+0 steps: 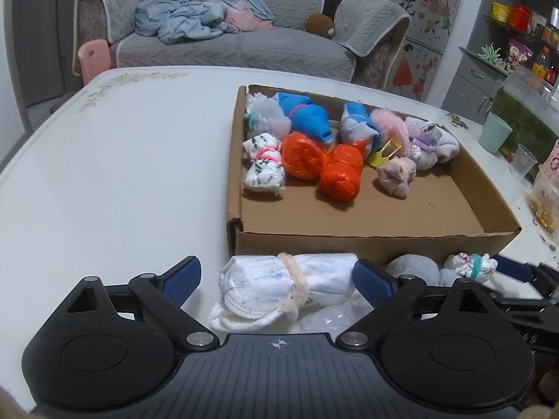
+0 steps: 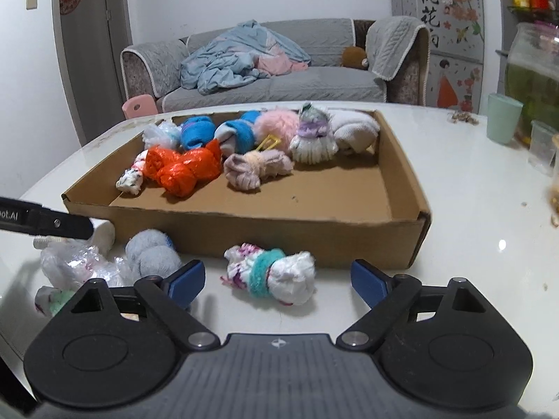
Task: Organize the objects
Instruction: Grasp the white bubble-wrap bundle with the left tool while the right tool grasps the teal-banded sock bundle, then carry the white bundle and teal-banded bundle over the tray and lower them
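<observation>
A shallow cardboard box (image 1: 370,242) (image 2: 244,234) on the white table holds several tied bundles, among them two orange ones (image 1: 321,164) (image 2: 181,169). My left gripper (image 1: 277,279) is open around a white bundle tied with a cream band (image 1: 279,286), which lies on the table in front of the box. My right gripper (image 2: 277,281) is open around a white bundle with a teal band (image 2: 270,276) (image 1: 471,267), also in front of the box. A grey bundle (image 2: 152,256) (image 1: 415,269) and a clear plastic bundle (image 2: 78,265) lie between them.
A green cup (image 2: 503,118) (image 1: 494,132), a clear plastic cup (image 2: 541,150) (image 1: 522,164) and a large glass jar (image 2: 534,80) stand at the table's right. A grey sofa (image 1: 227,45) is beyond the table. The left gripper's body (image 2: 45,223) shows in the right wrist view.
</observation>
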A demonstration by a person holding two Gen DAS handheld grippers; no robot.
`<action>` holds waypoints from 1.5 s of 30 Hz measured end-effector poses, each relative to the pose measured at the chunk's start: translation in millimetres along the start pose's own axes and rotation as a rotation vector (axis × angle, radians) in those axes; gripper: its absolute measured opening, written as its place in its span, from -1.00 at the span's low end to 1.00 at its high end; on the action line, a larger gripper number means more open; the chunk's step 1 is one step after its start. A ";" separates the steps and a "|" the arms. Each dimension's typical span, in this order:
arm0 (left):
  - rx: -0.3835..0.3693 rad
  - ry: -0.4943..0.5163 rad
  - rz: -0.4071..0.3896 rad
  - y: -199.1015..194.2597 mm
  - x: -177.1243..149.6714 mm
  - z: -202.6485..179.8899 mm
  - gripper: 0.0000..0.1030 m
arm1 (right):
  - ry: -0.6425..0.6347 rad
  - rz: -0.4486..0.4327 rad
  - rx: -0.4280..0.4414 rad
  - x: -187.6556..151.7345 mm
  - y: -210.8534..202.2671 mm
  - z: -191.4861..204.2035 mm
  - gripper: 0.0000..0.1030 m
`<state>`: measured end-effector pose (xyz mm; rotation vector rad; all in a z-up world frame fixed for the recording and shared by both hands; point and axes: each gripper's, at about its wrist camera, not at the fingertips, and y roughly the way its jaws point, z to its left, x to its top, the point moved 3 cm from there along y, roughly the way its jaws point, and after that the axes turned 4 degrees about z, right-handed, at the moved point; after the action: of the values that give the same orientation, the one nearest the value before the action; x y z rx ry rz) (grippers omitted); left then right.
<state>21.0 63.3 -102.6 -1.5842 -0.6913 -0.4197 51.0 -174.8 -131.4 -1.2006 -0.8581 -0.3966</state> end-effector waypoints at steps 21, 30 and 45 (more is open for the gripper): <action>-0.013 -0.023 -0.029 -17.8 -10.6 10.2 0.61 | -0.057 -0.039 -0.025 -8.1 -11.6 -5.2 -0.05; 0.014 0.009 -0.124 -54.4 15.1 18.2 0.61 | -0.093 -0.108 -0.037 14.0 -41.7 -22.6 -0.05; 0.004 0.269 -0.190 -68.3 110.2 -47.7 0.61 | -0.216 -0.210 0.045 111.1 -60.3 -44.0 -0.04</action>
<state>65.6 38.7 25.9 -1.4287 -0.6351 -0.7565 96.4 -218.1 -13.2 -1.1289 -1.1805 -0.4196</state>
